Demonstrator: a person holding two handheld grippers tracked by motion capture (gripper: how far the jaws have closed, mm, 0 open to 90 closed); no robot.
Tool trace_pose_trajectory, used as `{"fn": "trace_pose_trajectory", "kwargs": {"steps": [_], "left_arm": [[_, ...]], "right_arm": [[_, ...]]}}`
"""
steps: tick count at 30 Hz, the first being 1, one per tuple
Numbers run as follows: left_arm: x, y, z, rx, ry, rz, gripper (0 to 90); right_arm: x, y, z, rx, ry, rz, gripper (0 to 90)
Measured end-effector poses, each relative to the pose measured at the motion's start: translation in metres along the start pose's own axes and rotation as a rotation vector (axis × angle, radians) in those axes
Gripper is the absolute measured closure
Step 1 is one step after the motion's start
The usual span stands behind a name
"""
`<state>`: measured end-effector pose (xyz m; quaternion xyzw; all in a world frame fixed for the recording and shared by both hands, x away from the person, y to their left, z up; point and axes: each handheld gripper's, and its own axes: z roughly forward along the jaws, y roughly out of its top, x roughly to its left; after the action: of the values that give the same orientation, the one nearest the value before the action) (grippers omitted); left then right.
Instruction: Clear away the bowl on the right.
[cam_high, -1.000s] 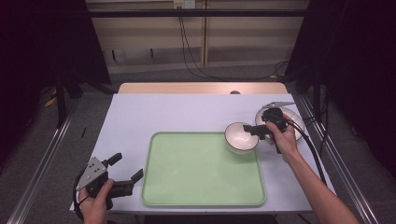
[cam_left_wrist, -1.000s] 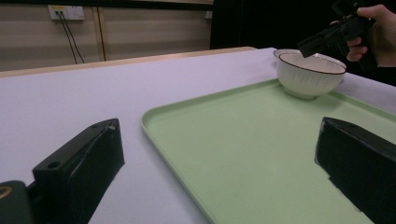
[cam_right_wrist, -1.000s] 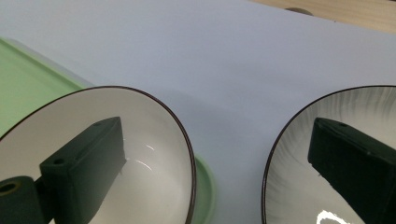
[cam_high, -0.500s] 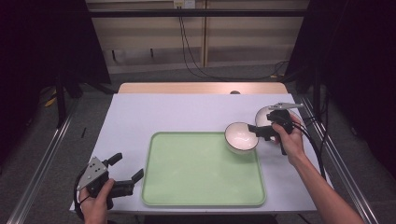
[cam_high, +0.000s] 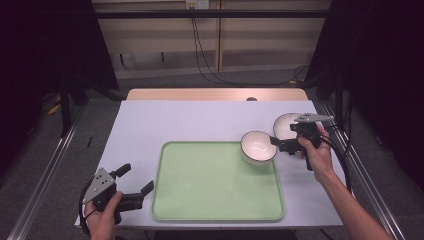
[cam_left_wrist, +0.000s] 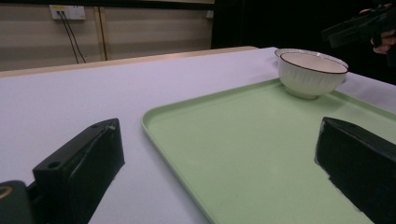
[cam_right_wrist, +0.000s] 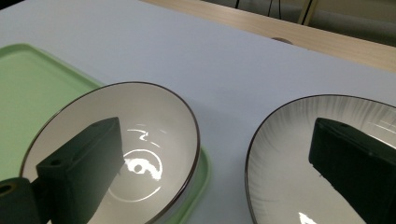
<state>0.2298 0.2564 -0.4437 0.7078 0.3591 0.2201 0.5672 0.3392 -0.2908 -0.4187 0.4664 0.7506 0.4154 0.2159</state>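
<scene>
White ribbed ceramic bowl with dark rim (cam_high: 258, 147) seated in the pale green rectangular plastic tray (cam_high: 215, 200), at the tray's 1 o'clock corner. Flat white dark-rimmed plate (cam_high: 285, 126) on the white counter (cam_high: 190, 120), just beside the bowl at its 2 o'clock. Right gripper (cam_high: 280, 146) at the bowl's 3 o'clock, fingers apart, one over the bowl and one over the plate, clamped on nothing. Left gripper (cam_high: 136, 180) at the tray's 8 o'clock, fingers apart and empty.

White table (cam_high: 200, 120), wall cables (cam_high: 200, 45)
</scene>
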Motion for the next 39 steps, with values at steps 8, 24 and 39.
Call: {"fn": "trace_pose_trajectory", "kwargs": {"steps": [8,24,39], "left_arm": [[0.0,0.0,0.0,0.002,0.008,0.0,1.3],[0.0,0.0,-0.002,-0.006,0.013,-0.006,1.4],[-0.001,-0.001,-0.001,-0.018,0.03,-0.02,1.5]], "right_arm": [[-0.001,-0.014,-0.018,-0.019,0.02,0.022,3.1],[0.016,-0.034,-0.058,-0.059,0.028,0.011,3.1],[0.033,-0.065,-0.086,-0.126,0.026,0.055,3.5]]}}
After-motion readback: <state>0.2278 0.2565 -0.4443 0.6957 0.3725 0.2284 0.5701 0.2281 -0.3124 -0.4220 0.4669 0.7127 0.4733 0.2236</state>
